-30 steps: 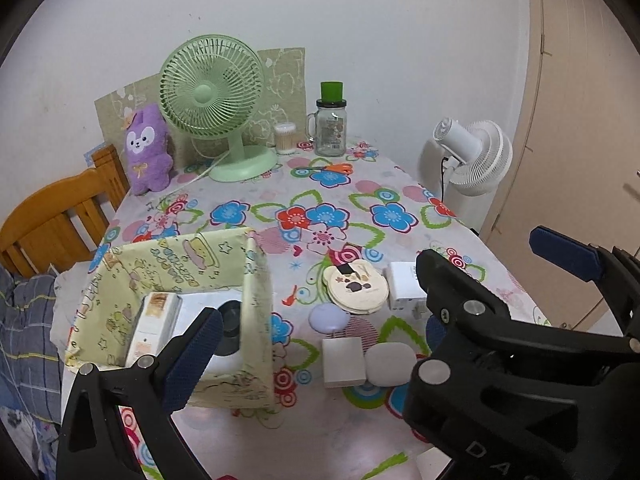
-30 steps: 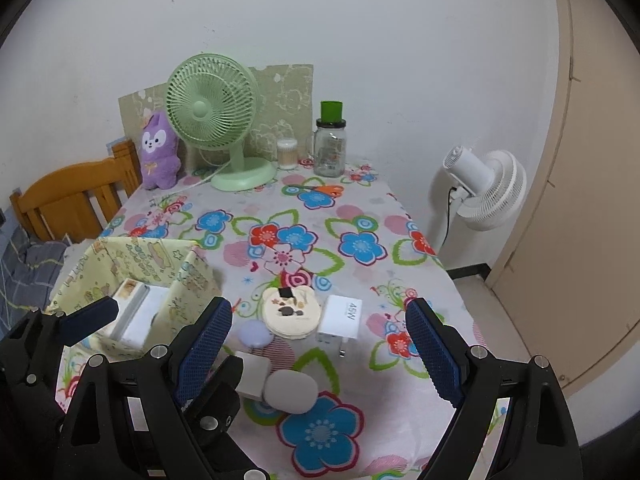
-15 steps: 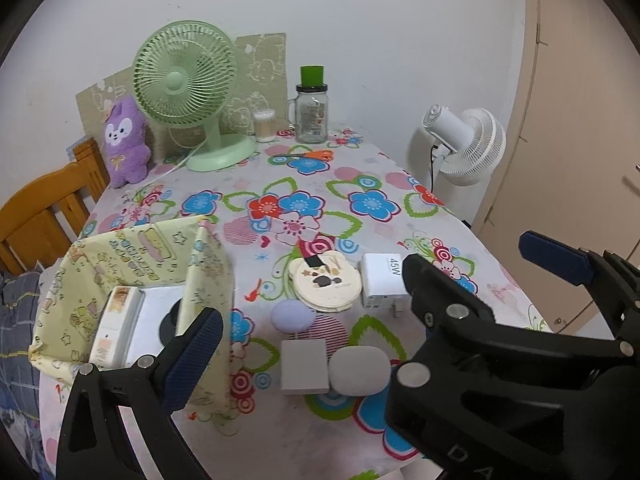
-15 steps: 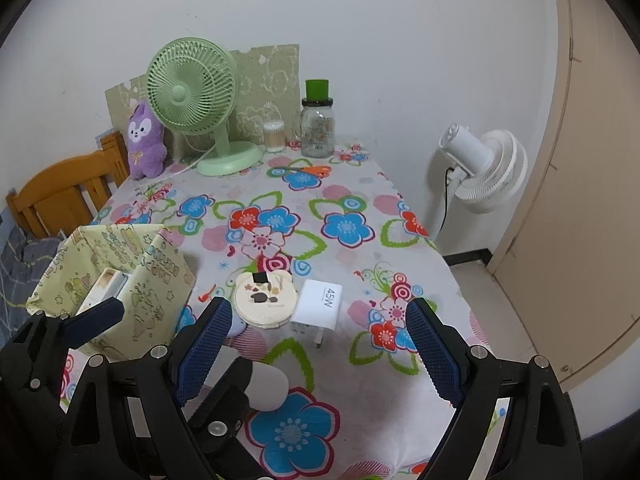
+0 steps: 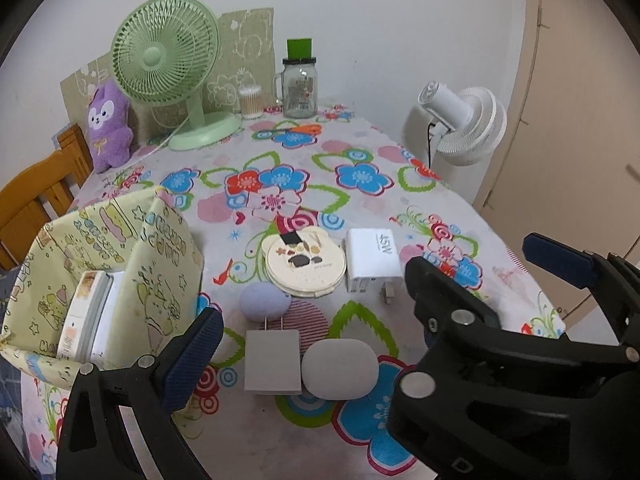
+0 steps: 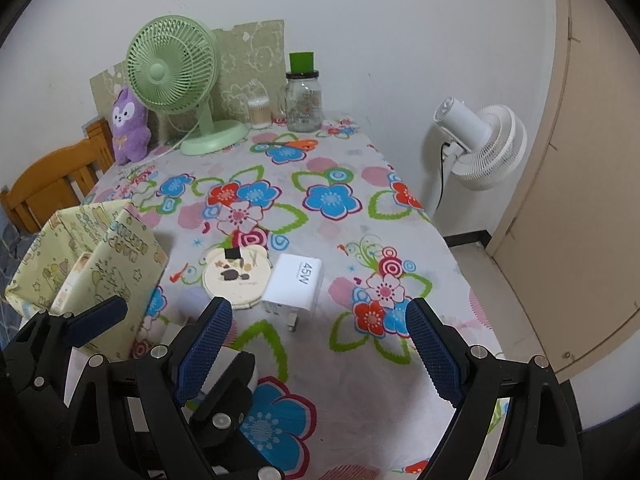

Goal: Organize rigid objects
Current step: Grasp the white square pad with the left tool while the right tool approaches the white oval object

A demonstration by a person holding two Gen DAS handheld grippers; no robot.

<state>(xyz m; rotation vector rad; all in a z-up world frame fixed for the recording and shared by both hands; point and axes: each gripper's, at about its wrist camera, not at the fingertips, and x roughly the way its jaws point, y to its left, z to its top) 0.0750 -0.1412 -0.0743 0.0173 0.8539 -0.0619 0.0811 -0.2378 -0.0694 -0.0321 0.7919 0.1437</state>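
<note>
Both sets of fingers spread wide and empty, low over white charger (image 6: 294, 286) mid-frame — could knock it against round compact (image 6: 236, 274), touching alongside.

We've got a green desk fan (image 5: 166, 50) at 11 o'clock on the flowery tablecloth (image 5: 360, 178), a purple plush (image 5: 108, 126) just beside it at its 9, and a glass jar (image 5: 299, 88) with cotton swabs (image 5: 251, 101) at 12. A white floor fan (image 6: 478, 140) stands off the table at 2, a wooden chair (image 6: 52, 188) at 9.
</note>
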